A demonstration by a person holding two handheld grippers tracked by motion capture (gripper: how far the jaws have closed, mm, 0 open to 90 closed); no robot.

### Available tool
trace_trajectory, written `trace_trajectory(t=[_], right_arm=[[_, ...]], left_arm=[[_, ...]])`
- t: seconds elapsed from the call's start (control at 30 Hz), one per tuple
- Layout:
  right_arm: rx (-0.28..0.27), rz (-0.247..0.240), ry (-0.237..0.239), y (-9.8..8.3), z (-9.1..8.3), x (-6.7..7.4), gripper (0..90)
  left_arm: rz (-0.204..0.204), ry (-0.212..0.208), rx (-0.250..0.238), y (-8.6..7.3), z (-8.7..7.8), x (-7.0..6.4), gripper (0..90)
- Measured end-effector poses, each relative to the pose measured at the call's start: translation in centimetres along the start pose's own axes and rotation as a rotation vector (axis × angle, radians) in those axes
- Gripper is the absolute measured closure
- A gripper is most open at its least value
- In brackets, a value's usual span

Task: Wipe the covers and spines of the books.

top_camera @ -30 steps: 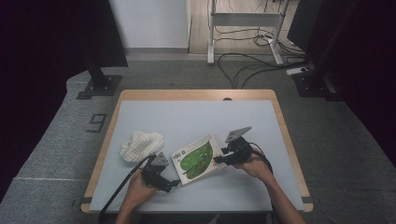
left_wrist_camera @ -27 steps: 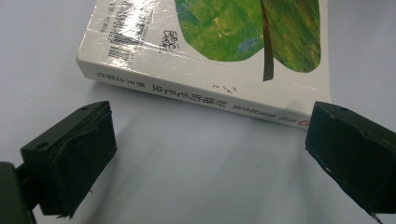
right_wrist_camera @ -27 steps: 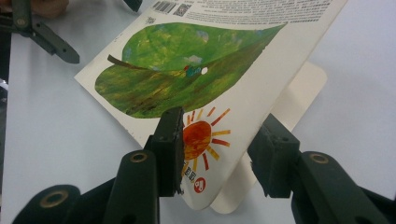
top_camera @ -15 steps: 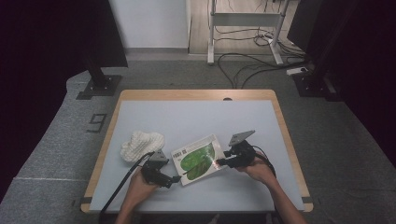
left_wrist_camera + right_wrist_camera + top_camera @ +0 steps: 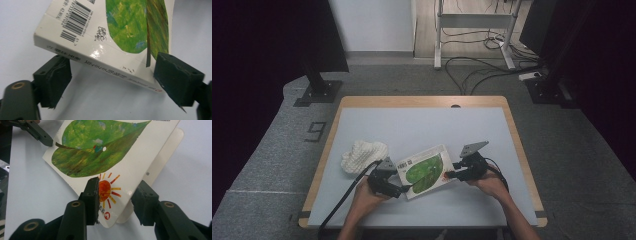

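Table point(image 5: 422, 125): pale top with a wooden rim, the person's forearms coming in from its near edge.

Book point(image 5: 426, 170): white cover with a green leaf and a small red sun, lying askew at the near middle of the table, between the two grippers. In the right gripper view its front cover is lifted off the pages below.

White cloth point(image 5: 362, 154): crumpled, left of the book, just beyond the left hand.

Left gripper point(image 5: 398, 189): at the book's spine corner. In its own view the jaws stand apart on either side of the spine point(image 5: 107, 68), the pads close to it but not clearly pressing; they have just been closing.

Right gripper point(image 5: 451, 175): at the opposite corner, by the sun. Its jaws stand apart, with the raised cover corner between them; whether the pads pinch it I cannot tell.
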State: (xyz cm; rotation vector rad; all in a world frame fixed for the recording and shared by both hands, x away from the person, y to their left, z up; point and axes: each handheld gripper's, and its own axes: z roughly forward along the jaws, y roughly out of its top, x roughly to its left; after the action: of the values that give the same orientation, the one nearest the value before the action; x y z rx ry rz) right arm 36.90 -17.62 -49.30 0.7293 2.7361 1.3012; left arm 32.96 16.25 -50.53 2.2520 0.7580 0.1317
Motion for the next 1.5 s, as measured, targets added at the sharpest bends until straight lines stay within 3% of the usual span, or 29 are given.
trace_trajectory(t=[0.23, 0.53, 0.87, 1.17, 1.37, 1.5], right_arm=[[0.004, 0.011, -0.025, -0.1, 0.6, -0.3, 46.5], [-0.014, 0.029, -0.009, 0.1, 0.5, -0.7, 46.0], [-0.039, 0.037, -0.052, 0.3, -0.3, -1.1, 43.1], [-0.034, 0.098, -0.055, 0.4, 0.1, -2.2, 36.4], [-0.054, 0.126, 0.020, 0.7, 0.4, -2.5, 41.2], [-0.043, 0.113, -0.009, 1.0, 0.0, -2.2, 46.1]], left_arm=[[0.014, 0.022, -0.026, 0.4, -0.6, -0.1, 26.4], [0.035, 0.040, -0.033, 0.7, -0.7, -0.5, 28.7], [0.069, 0.064, -0.060, 1.2, -1.2, -0.9, 36.6], [0.104, 0.054, -0.067, 1.8, -1.3, -1.4, 42.7], [0.097, 0.043, -0.071, 2.1, -1.3, -1.3, 45.4], [0.085, 0.027, -0.082, 2.3, -1.5, -1.1, 49.4]])
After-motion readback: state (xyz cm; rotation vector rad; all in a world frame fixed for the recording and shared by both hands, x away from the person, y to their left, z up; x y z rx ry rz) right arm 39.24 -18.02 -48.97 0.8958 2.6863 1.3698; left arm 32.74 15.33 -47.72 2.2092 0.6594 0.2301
